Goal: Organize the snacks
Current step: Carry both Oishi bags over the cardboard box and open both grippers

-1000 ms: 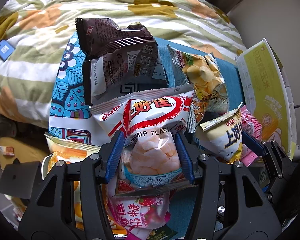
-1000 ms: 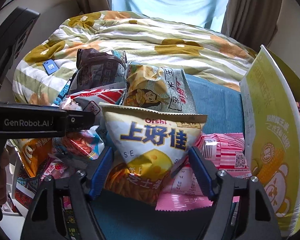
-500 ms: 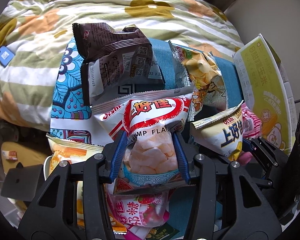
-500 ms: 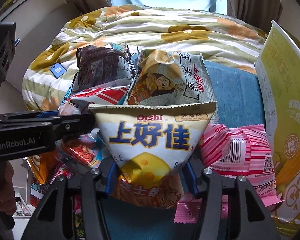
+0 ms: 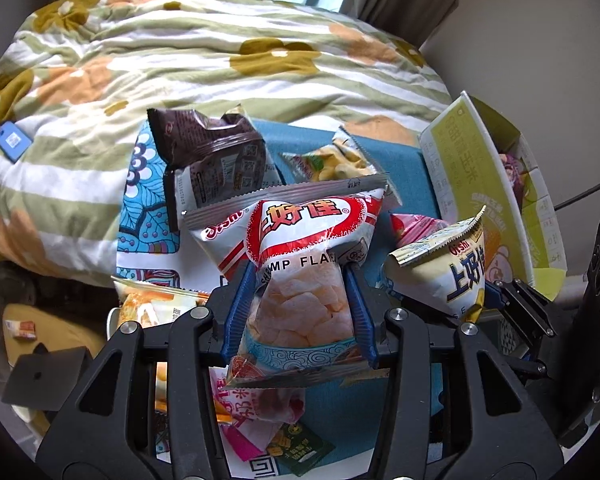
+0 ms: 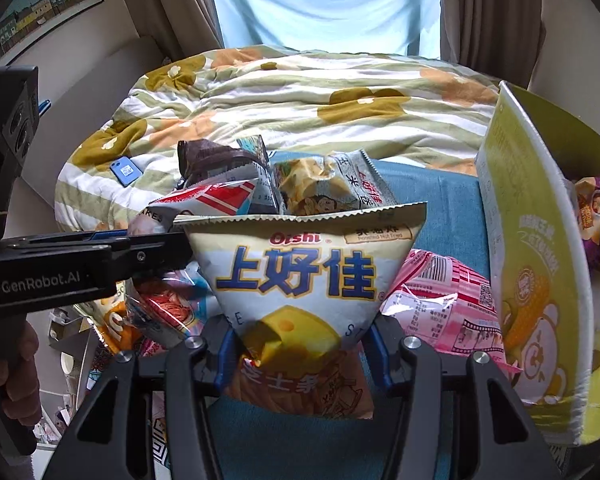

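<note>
My left gripper point(image 5: 300, 280) is shut on a red-and-white Oishi shrimp flakes bag point(image 5: 296, 248) and holds it lifted. My right gripper point(image 6: 300, 336) is shut on a cream Oishi cheese-stick bag point(image 6: 304, 276), also raised; that bag shows at the right of the left wrist view point(image 5: 444, 272). The left gripper appears from the side in the right wrist view point(image 6: 100, 256). A yellow-green cardboard box point(image 6: 532, 264) stands open at the right. A brown bag point(image 5: 216, 160), a corn snack bag point(image 6: 328, 188) and a pink bag point(image 6: 448, 300) lie on the blue cloth point(image 6: 440, 200).
A striped flowered duvet point(image 5: 220, 60) covers the bed behind, with a blue phone point(image 5: 12, 140) on it. More snack packets point(image 5: 156, 312) lie low at the left on a patterned cloth point(image 5: 148, 216). Curtains and a window stand at the back.
Both grippers have risen with their bags, tilting so more of the bed and window shows. The right gripper's jaws have closed in on the cheese-stick bag.
</note>
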`<state>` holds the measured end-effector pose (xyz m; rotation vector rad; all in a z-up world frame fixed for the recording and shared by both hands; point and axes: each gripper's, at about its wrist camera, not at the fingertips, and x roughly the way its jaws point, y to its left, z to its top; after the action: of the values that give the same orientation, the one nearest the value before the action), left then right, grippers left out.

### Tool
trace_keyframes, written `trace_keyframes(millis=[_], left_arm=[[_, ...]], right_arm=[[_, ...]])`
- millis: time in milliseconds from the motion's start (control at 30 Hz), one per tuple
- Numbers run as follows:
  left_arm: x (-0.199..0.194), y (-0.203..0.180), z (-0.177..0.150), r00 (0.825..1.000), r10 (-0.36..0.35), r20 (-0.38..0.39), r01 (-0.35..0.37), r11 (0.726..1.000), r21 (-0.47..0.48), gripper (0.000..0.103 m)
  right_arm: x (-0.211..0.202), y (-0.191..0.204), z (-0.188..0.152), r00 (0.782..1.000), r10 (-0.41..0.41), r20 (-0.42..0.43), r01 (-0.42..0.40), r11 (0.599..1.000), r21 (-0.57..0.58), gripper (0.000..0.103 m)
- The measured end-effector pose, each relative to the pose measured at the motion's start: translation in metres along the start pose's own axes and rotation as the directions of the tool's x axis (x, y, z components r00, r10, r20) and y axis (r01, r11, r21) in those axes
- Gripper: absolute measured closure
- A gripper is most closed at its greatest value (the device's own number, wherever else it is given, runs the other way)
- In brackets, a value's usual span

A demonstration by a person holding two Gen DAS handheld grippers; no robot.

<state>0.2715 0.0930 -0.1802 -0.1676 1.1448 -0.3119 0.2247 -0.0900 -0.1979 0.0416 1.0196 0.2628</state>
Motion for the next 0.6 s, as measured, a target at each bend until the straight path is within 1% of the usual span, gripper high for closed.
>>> trace_keyframes(millis=[200,333,467,600], left_arm=[[-0.046,-0.013,-0.004,0.996,-0.002,0.087,-0.001,1.000,0.027,0.061],[-0.073,-0.025,-0.005,0.991,-0.023,0.130,0.017,0.999,0.050,0.061],[-0.090,-0.046,0.002,0.984,-0.054,0.168,0.041,0.996,0.085,0.061],[-0.098,-0.082,0.011,0.976,-0.079,0.202,0.054,0.991,0.125,0.061]], right_arm=[[-0.038,0.001,0.002,0.997,0.028,0.073,-0.029,0.999,0.021,0.054],[-0.069,0.001,-0.001,0.991,0.041,0.127,-0.048,0.998,0.050,0.054],[-0.103,-0.008,-0.001,0.984,0.014,0.179,-0.029,0.996,0.079,0.054],[-0.137,-0.029,0.001,0.973,-0.020,0.228,-0.004,0.994,0.105,0.054]])
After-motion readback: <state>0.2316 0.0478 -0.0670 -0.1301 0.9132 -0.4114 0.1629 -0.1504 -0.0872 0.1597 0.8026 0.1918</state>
